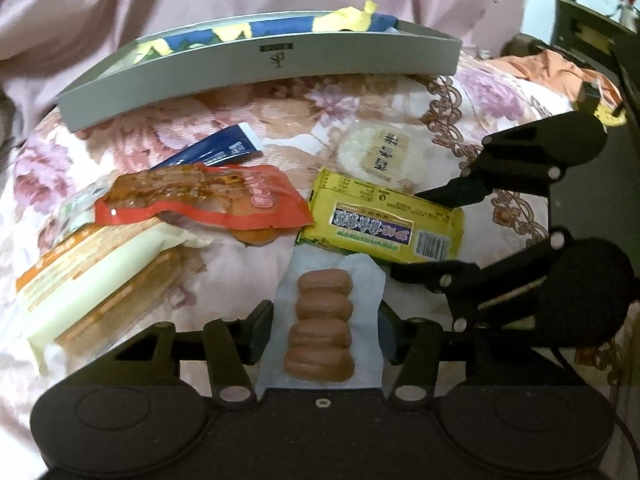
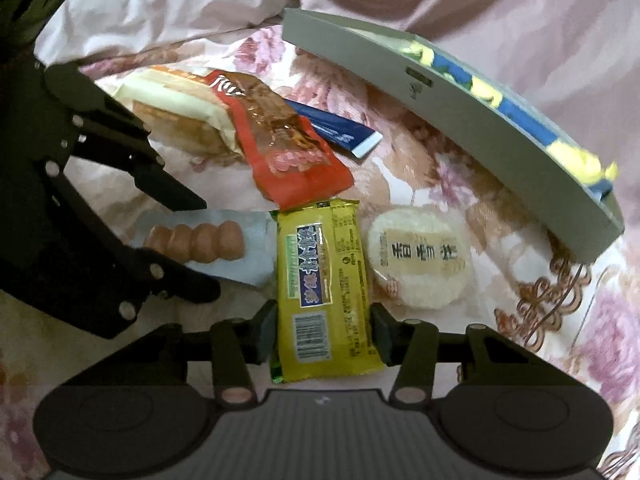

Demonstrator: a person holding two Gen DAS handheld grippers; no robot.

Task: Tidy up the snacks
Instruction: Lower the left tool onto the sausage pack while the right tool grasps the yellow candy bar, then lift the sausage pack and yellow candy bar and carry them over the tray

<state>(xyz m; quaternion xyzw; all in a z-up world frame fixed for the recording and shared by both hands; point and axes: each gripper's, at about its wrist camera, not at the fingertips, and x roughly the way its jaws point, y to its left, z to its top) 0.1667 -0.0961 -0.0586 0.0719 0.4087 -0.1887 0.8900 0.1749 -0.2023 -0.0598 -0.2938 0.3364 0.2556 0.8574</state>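
Observation:
A clear pack of small brown sausages (image 1: pixel 324 332) lies on the floral cloth between the fingers of my left gripper (image 1: pixel 324 320), whose pads press the wrapper's two edges. In the right wrist view this pack (image 2: pixel 200 242) sits left of a yellow snack bar (image 2: pixel 324 280). My right gripper (image 2: pixel 324 328) is shut on the bar's long sides. The left wrist view shows the same bar (image 1: pixel 384 224) with the right gripper (image 1: pixel 406 234) straddling it from the right.
A grey tray (image 1: pixel 260 76) holding blue and yellow packs stands behind the snacks. A round rice cracker (image 2: pixel 420 256), a red meat pack (image 2: pixel 288 148), a blue sachet (image 2: pixel 336 128) and a wrapped cream cake (image 2: pixel 180 108) lie on the floral cloth (image 2: pixel 460 184). Pink bedding lies beyond.

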